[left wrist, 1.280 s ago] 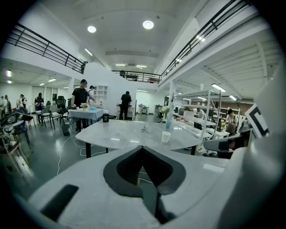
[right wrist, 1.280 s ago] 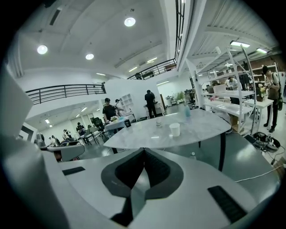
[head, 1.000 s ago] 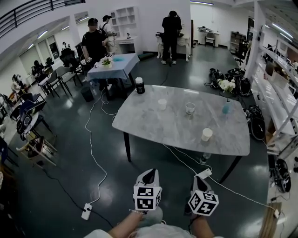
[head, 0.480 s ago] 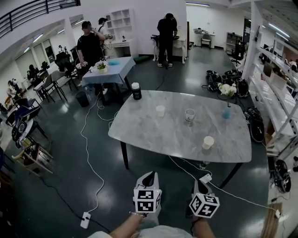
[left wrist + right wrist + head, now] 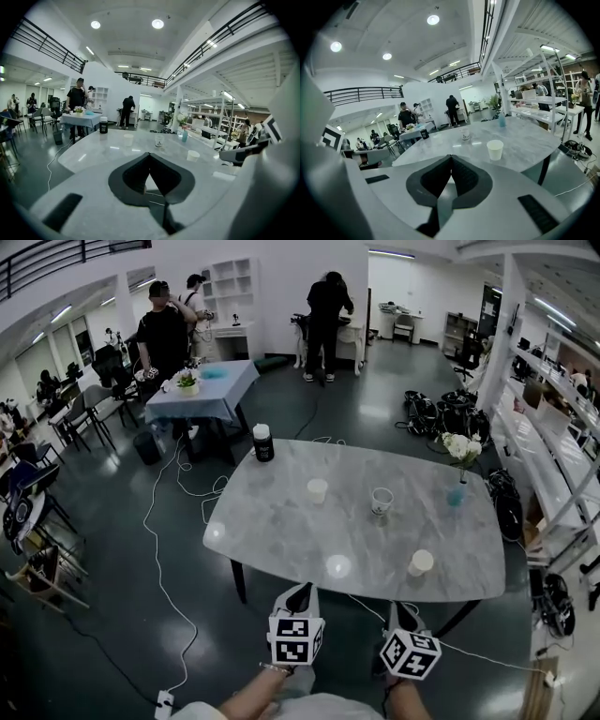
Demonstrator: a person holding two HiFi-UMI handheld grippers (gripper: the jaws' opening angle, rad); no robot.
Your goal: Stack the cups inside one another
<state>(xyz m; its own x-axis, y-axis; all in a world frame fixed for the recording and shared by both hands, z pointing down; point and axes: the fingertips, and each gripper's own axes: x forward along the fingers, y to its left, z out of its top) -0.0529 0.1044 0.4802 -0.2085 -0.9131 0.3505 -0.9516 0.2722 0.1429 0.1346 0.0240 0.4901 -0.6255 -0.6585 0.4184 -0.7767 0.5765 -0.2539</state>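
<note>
**Inspector:** Head view first. Where do the cups stand?

**Assistant:** All three are upright on the marble table (image 5: 281, 540) and well apart from one another. The far cup (image 5: 318, 490) is left of centre, the patterned cup (image 5: 381, 501) is beside it to the right, and the near cup (image 5: 421, 562) is by the right front edge. None is nested in another, so the stacking is judged not yet begun. A dark jar (image 5: 263, 442) and a blue bottle (image 5: 456, 493) sit at the back corners, out of the working line.

**Inspector:** And the grippers?

**Assistant:** The left gripper (image 5: 300, 590) and right gripper (image 5: 398, 610) are held low, side by side, short of the table's front edge. That looks like an approach posture. Neither touches anything.

**Inspector:** Left gripper view?

**Assistant:** The jaws are closed tip to tip with nothing between them. The cups lie ahead across the tabletop.

**Inspector:** Right gripper view?

**Assistant:** The jaws are likewise closed and empty. The near cup is just ahead and to the right, making it the likely first pick. The jaws would need to open before they could take it.
</note>
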